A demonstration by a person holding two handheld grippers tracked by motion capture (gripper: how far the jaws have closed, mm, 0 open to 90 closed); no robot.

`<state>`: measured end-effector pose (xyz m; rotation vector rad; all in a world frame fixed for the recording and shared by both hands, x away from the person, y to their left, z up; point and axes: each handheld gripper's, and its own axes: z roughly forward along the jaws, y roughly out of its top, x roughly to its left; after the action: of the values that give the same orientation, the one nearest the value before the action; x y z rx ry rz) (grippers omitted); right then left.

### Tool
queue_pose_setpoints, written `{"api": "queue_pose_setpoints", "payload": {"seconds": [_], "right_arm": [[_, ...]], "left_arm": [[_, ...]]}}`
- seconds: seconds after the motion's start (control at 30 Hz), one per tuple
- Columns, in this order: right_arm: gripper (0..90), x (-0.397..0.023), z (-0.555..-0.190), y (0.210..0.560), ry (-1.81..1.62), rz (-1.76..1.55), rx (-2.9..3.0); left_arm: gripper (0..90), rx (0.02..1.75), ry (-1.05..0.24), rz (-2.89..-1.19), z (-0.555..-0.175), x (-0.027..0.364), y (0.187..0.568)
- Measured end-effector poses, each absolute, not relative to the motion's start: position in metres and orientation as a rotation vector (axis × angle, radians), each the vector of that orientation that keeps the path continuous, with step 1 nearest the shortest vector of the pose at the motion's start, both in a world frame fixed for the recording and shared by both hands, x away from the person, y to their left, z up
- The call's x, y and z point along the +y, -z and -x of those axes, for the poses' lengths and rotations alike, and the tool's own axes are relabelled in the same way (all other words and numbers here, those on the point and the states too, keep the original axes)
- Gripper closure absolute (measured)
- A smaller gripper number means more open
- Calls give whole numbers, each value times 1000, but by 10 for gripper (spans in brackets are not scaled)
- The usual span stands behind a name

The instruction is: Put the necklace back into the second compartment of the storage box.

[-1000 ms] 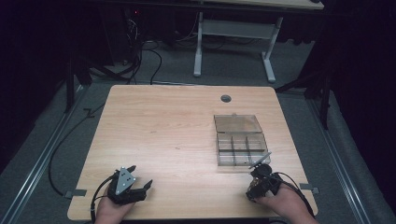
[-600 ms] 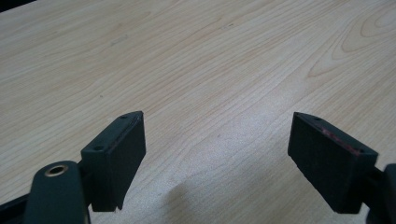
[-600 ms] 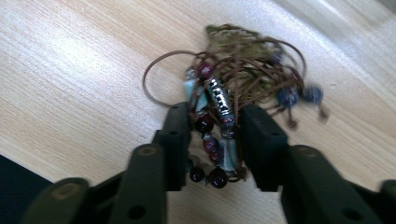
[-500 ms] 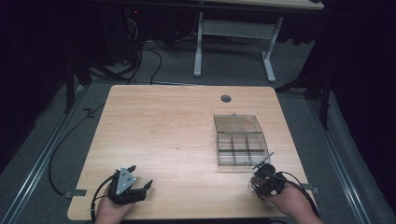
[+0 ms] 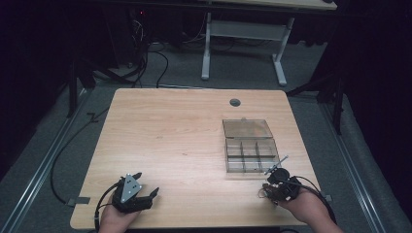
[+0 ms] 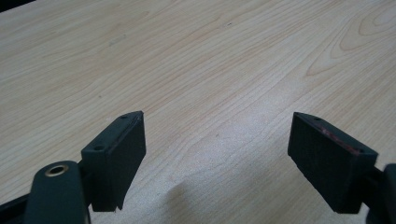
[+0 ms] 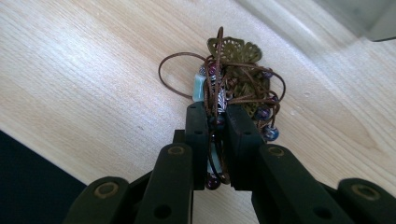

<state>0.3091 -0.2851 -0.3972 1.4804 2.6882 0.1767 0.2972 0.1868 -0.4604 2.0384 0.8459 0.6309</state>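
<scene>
A tangled bundle of brown cord, coloured beads and a brass filigree piece lies on the wooden table near its front right edge. My right gripper is shut on this bundle; its jaws have just been closing with the cord and beads pinched between the pads. In the high view the right gripper sits just in front of a clear compartment box. My left gripper rests at the front left, open, with bare wood between its fingers.
The clear box has several empty compartments, and its lid lies open behind it. A round cable hole sits near the table's far edge. The box's corner shows at the right gripper view's top right. A table frame stands beyond.
The right gripper's jaws have drawn together on the bead and cord bundle, and the hand has shifted slightly. The left gripper has stayed where it was.
</scene>
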Motion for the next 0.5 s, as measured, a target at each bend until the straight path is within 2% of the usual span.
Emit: {"api": "queue_pose_setpoints", "payload": {"seconds": [0.5], "right_arm": [[810, -295, -318, 361, -260, -1501, 2665]], "left_arm": [[196, 848, -630, -2036, -297, 187, 460]]}}
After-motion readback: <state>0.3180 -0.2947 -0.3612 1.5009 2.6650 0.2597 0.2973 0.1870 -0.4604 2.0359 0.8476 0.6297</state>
